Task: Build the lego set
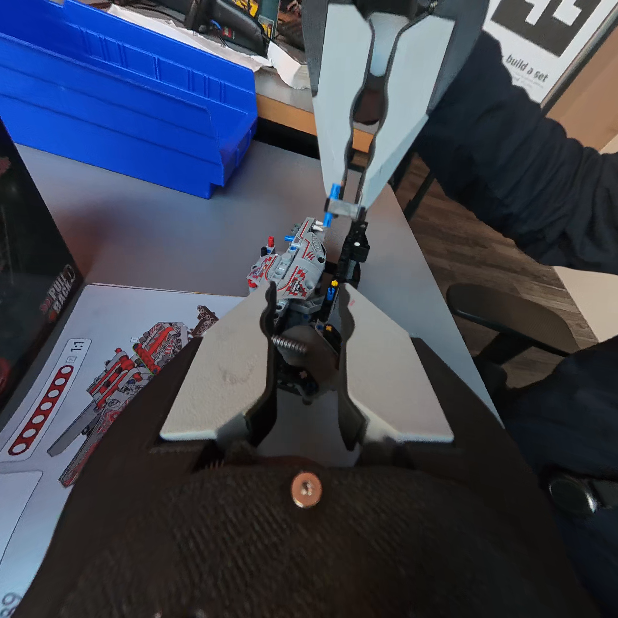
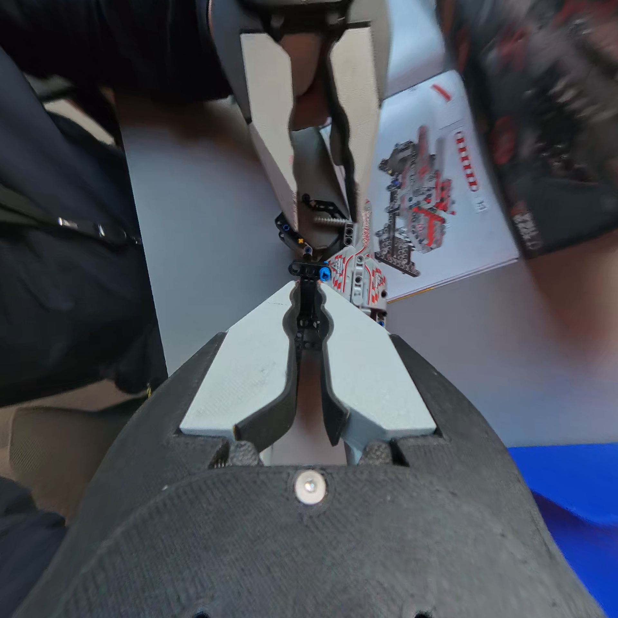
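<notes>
Left gripper [image 1: 304,301] clamps the studded grey-red lego model [image 1: 291,271]; right gripper [image 1: 344,209] pinches a small grey connector piece [image 1: 342,208] just beyond it.

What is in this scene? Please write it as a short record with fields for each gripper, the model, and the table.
left gripper: closed on the lego model, holding it above the table
right gripper: closed on a small grey piece with a blue pin, at the model's far end
table: grey, with an open instruction booklet, a blue bin and a dark box
</notes>
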`<state>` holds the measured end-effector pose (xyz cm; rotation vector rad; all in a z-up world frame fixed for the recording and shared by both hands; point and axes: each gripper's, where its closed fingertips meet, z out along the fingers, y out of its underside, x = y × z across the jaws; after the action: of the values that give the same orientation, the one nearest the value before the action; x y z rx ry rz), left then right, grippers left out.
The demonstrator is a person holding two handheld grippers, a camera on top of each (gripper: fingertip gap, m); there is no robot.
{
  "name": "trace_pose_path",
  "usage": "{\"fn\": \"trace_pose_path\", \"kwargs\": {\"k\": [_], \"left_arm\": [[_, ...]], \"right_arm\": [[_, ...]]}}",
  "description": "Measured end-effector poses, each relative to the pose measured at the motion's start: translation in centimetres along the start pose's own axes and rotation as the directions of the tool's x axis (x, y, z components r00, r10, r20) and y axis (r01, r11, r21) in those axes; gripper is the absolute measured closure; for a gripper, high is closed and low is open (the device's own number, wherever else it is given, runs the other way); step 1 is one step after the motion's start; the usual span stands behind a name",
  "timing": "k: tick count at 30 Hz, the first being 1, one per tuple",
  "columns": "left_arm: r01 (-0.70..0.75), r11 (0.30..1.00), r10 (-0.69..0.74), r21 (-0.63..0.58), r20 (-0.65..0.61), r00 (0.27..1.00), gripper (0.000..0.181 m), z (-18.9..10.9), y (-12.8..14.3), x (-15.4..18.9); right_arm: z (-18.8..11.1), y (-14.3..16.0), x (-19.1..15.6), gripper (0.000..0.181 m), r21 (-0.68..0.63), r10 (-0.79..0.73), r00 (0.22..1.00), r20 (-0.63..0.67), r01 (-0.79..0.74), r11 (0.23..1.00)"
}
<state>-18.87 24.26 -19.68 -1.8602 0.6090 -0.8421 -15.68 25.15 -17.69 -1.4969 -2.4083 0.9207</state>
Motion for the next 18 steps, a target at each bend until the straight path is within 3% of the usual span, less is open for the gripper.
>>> {"fn": "trace_pose_path", "kwargs": {"k": [4,7,10,15,18], "left_arm": [[0.032,0.999,-0.032,-0.002,0.032,0.999,0.143,-0.4,-0.1,-0.4],[0.197,0.978,-0.184,-0.071,0.153,0.971,0.141,-0.9,1.2,-0.5],[0.139,0.990,-0.141,0.027,0.210,0.967,0.138,-2.4,1.0,2.1],[0.026,0.999,-0.014,-0.046,0.243,0.970,0.133,-4.0,3.1,3.8],[0.025,0.999,-0.017,-0.033,0.236,0.972,0.133,-4.1,3.9,3.9]], "right_arm": [[-1.1,0.9,0.6,0.176,0.062,0.035,0.997,-0.075,-0.030,0.998],[-2.3,1.2,0.4,0.176,0.178,0.061,0.990,-0.126,-0.038,0.983],[-3.7,2.2,0.8,0.176,0.290,0.090,0.976,-0.199,-0.029,0.957],[-5.4,2.7,1.4,0.176,0.482,0.072,0.970,-0.232,0.051,0.875],[-5.7,2.6,1.4,0.175,0.569,0.026,0.984,-0.174,0.079,0.818]]}}
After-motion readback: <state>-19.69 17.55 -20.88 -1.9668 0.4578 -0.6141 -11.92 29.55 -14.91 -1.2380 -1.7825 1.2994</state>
